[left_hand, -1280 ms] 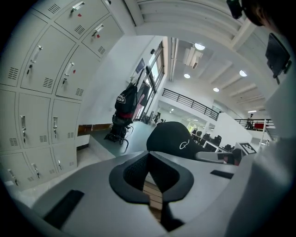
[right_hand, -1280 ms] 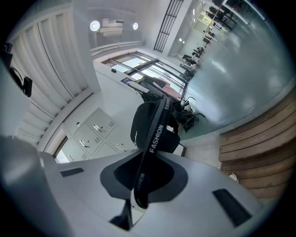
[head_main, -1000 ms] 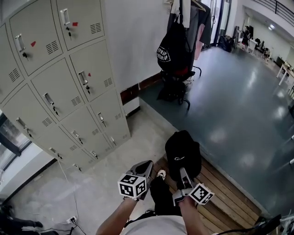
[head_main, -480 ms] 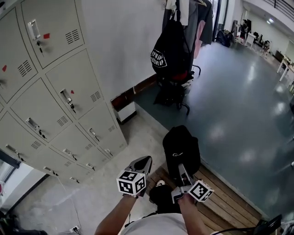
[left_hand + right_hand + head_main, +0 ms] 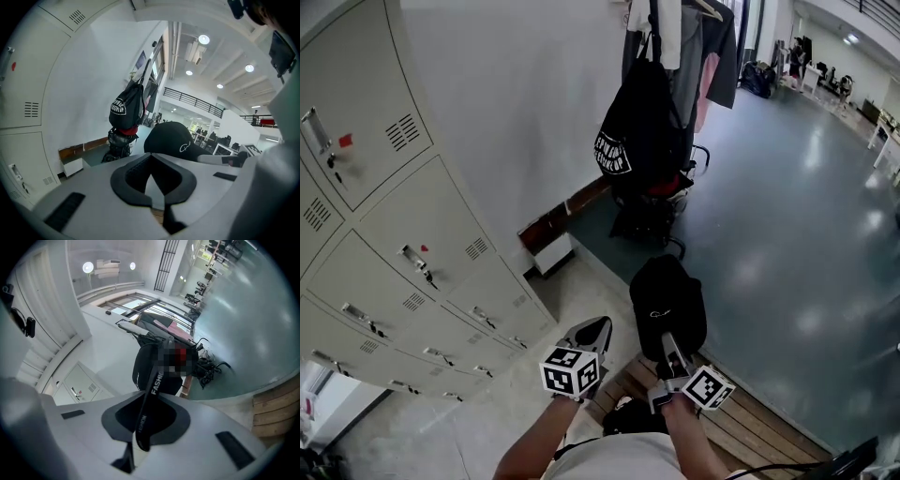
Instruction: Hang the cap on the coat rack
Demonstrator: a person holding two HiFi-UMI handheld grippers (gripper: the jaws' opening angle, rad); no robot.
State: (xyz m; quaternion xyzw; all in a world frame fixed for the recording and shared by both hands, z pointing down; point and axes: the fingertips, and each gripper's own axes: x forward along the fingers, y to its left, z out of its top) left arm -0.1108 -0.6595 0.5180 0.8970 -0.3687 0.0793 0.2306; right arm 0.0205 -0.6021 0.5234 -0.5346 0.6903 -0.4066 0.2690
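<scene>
bright, even indoor light throughout. ceiling lamps (image 5: 203,39) glare in the left gripper view; soft pale reflections lie on the grey floor (image 5: 806,234). both gripper views curve strongly, with black corners.

Cap (image 5: 667,302): one. Bag (image 5: 628,141): one. Tools: two (left tool (image 5: 593,329), right tool (image 5: 668,346)).

Jaws of left tool (image 5: 152,161) together, empty; black cap (image 5: 171,140) just beyond, black backpack (image 5: 125,108) hanging past lockers (image 5: 28,117).

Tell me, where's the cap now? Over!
Right hand-held gripper shut on strap of cap. Left hand-held gripper shut, empty. Coat rack ahead, crowded: bag, clothes.
</scene>
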